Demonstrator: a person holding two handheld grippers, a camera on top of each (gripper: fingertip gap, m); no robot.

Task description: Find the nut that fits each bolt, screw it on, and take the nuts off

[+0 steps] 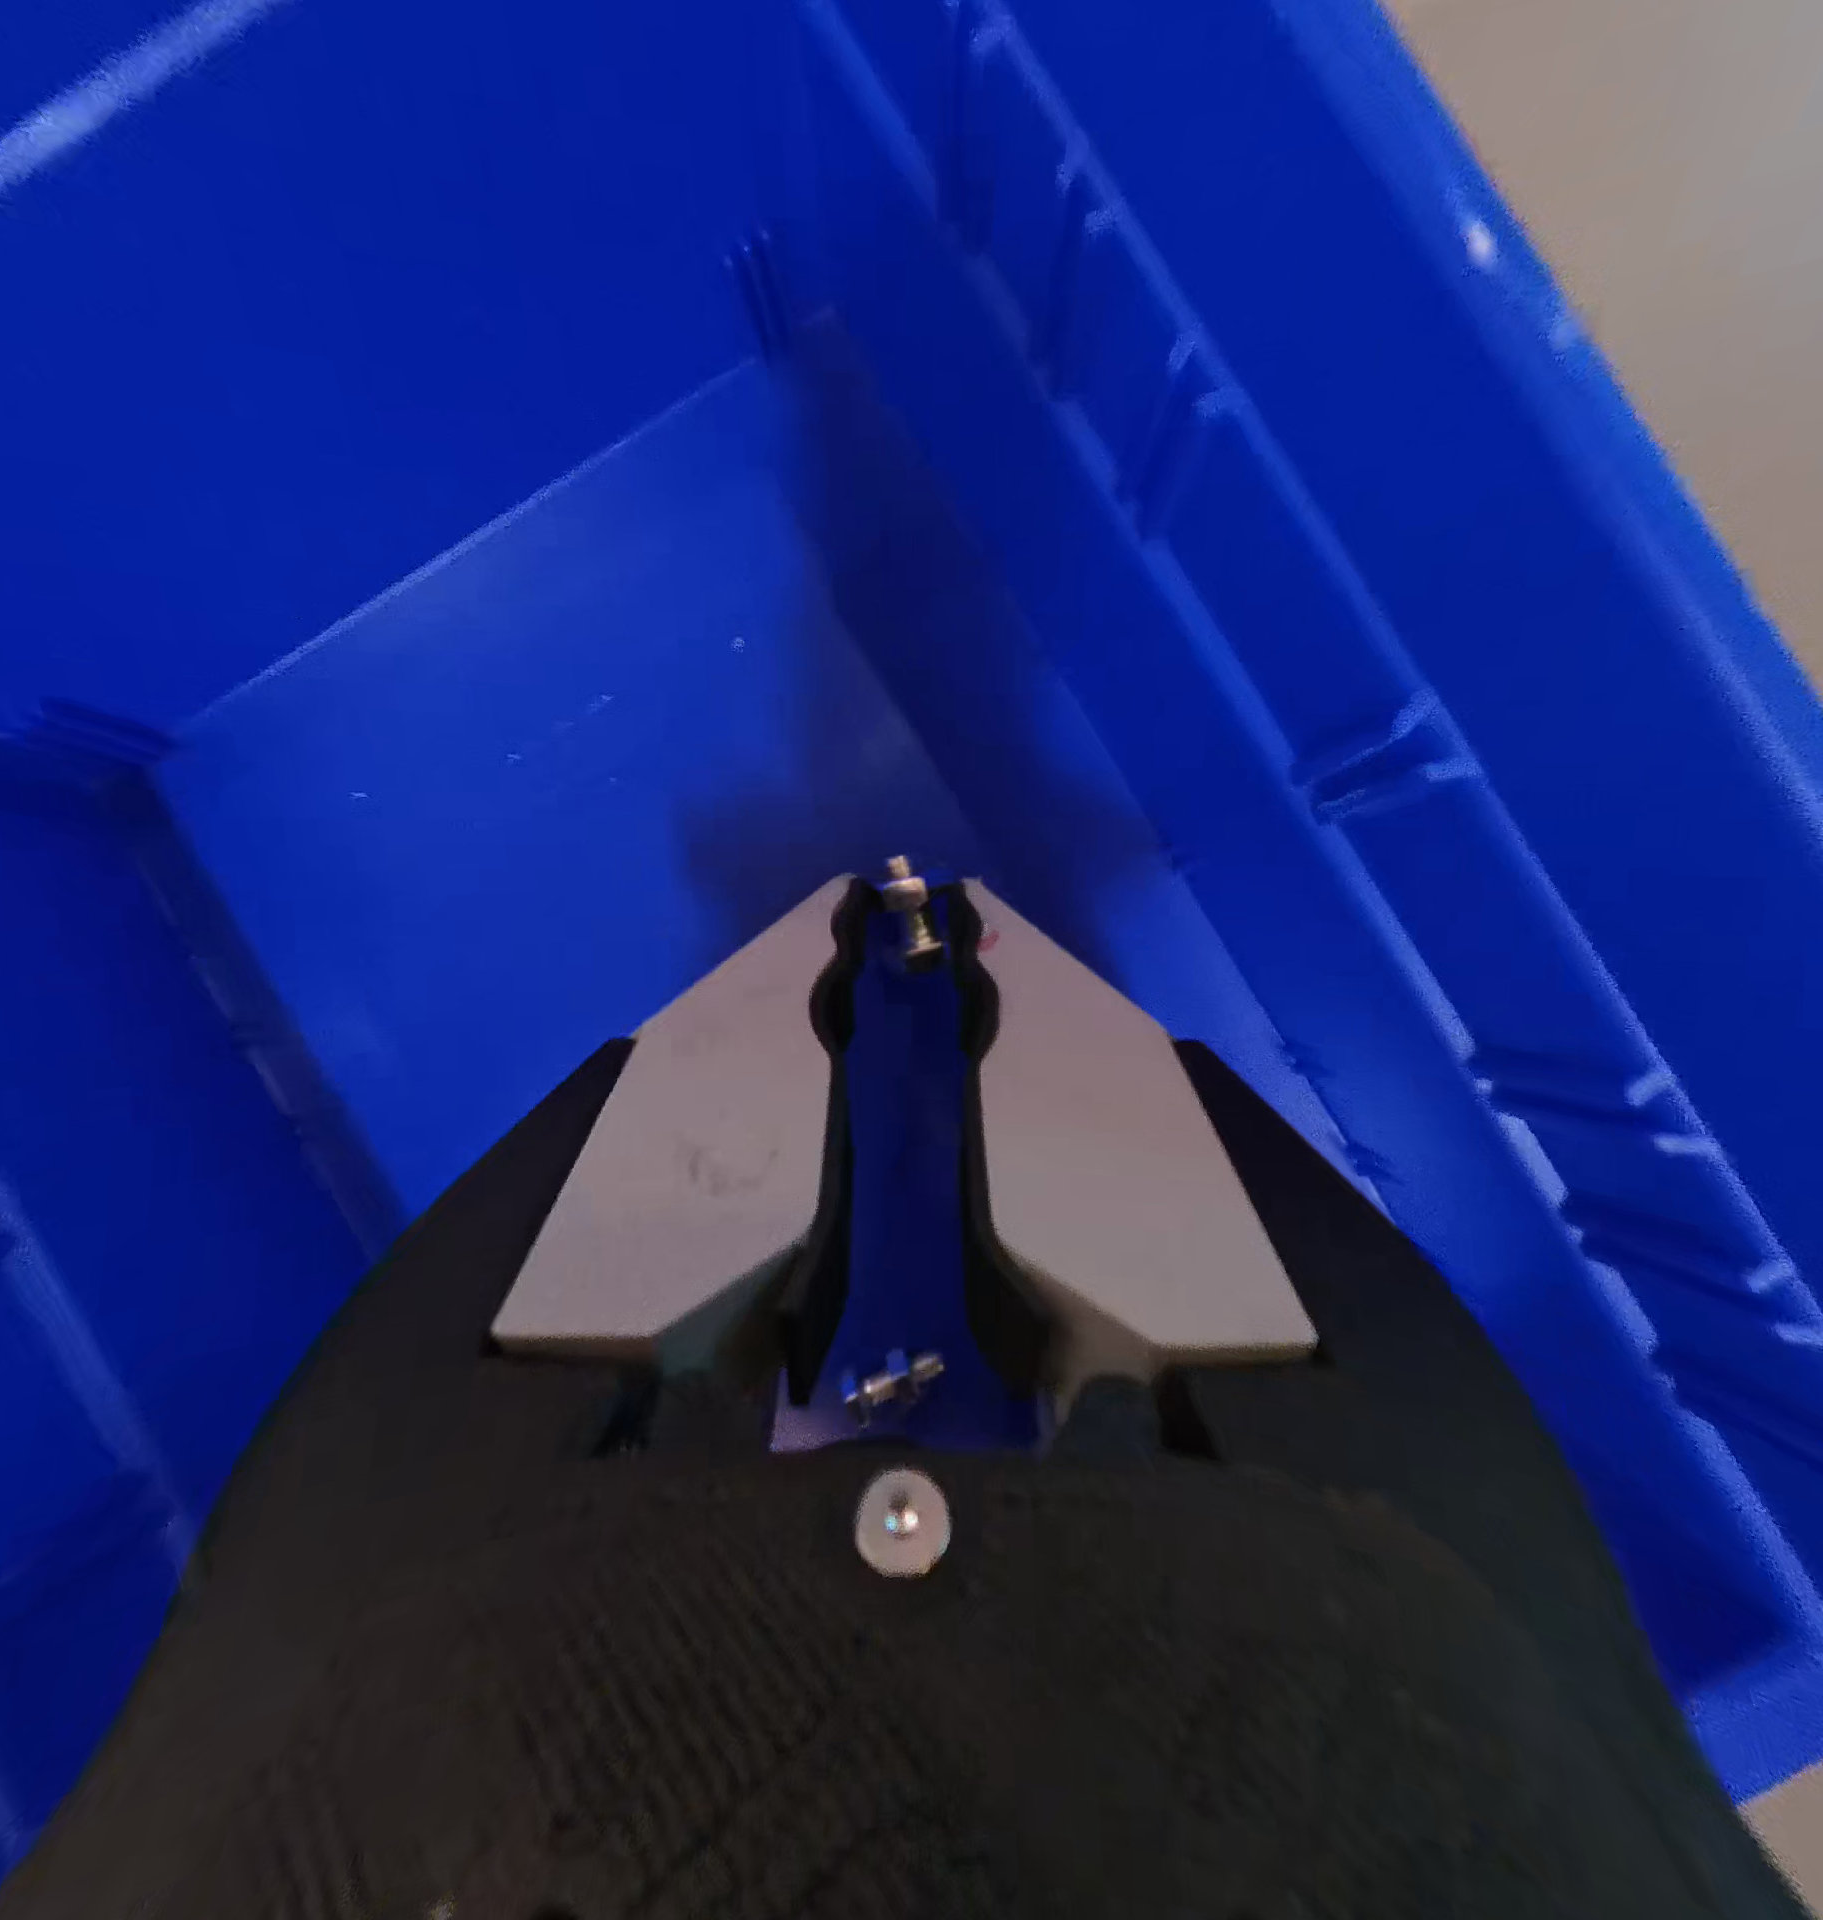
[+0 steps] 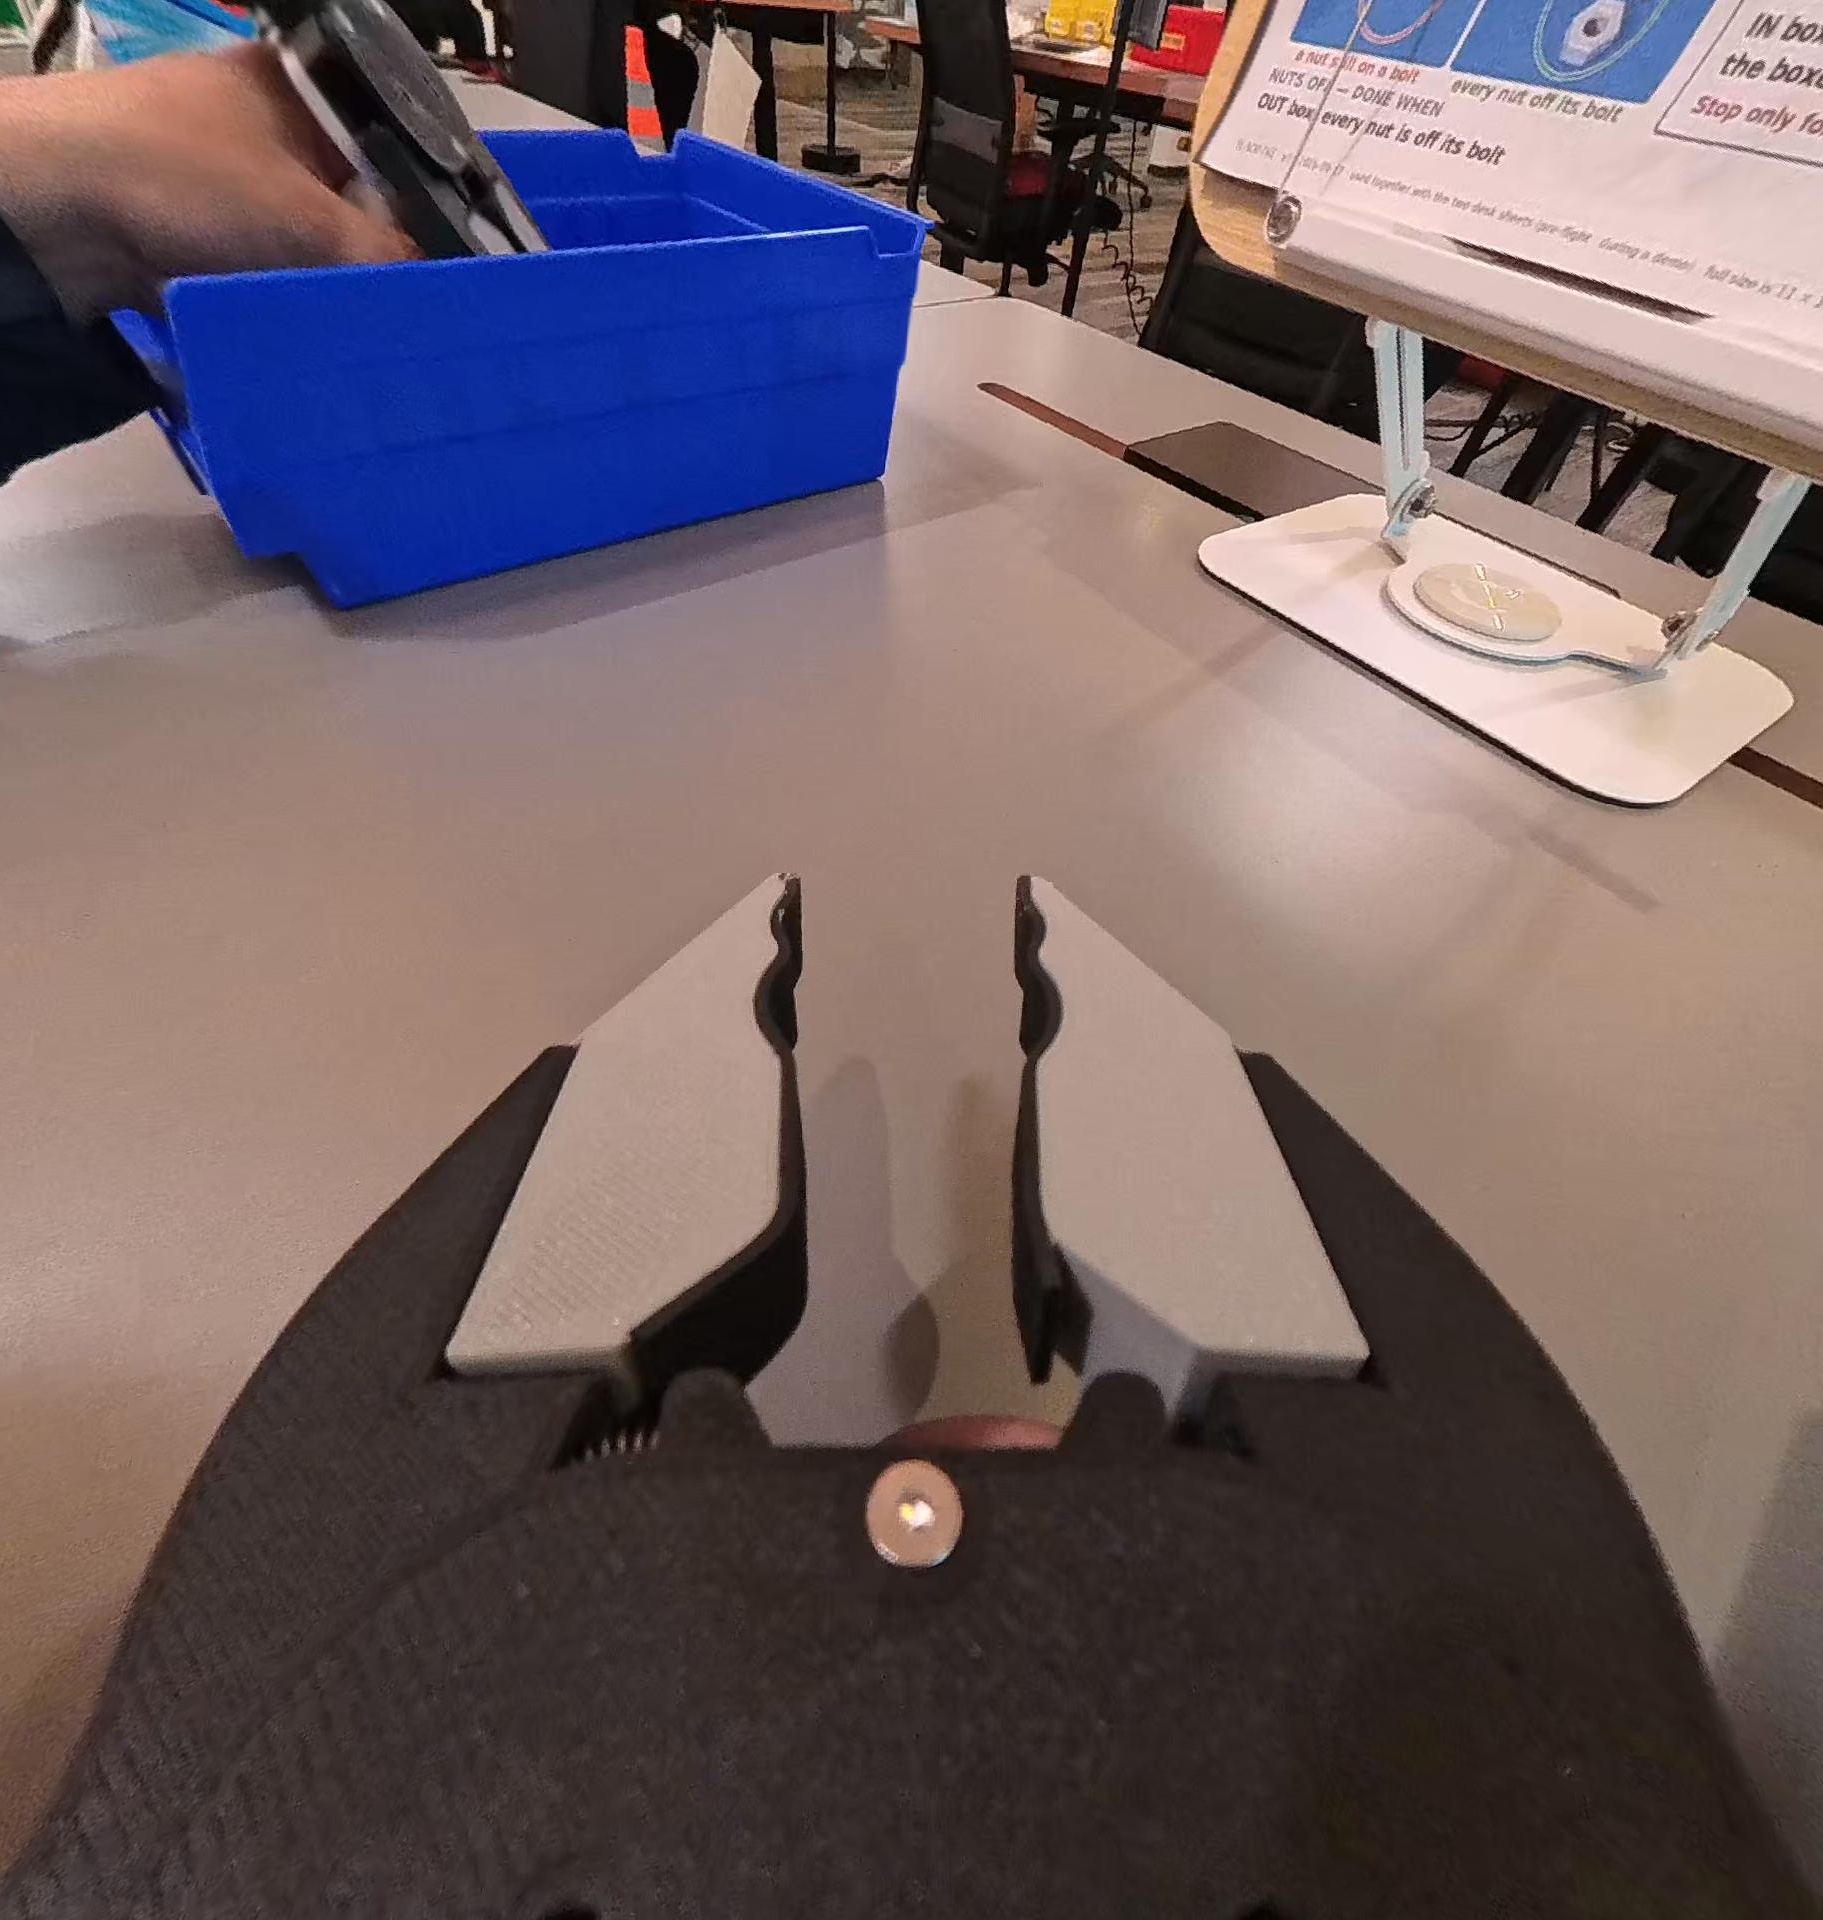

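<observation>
- Grey table fills the right wrist view, its far side crowded with blurred chairs and desks.
- Blue bin sits at ten o'clock on that table; in the left wrist view its inner walls and floor wrap the whole picture, ribbed rim running off towards four o'clock.
- White stand at two o'clock carries a tilted board with a printed sheet, cut off by the top and right edges.
- A hand at eleven o'clock tips the left gripper down into the bin; there its fingers are hidden behind the bin wall.
- Right gripper hovers low over bare table, grey fingers spread with nothing between them.
- Left gripper is down inside the bin, fingers drawn close and pinching a small silver bolt at the very tips.
- The bolt's long axis runs roughly twelve to six, one end poking past the fingertips at twelve.
- A nut sits on the shank near that end; threads are too small and blurred to read.
- Lower down, a bolt and nut show in the strip at the finger bases, lying crosswise and fuzzy; I cannot tell if that is a reflection or a second piece.
</observation>
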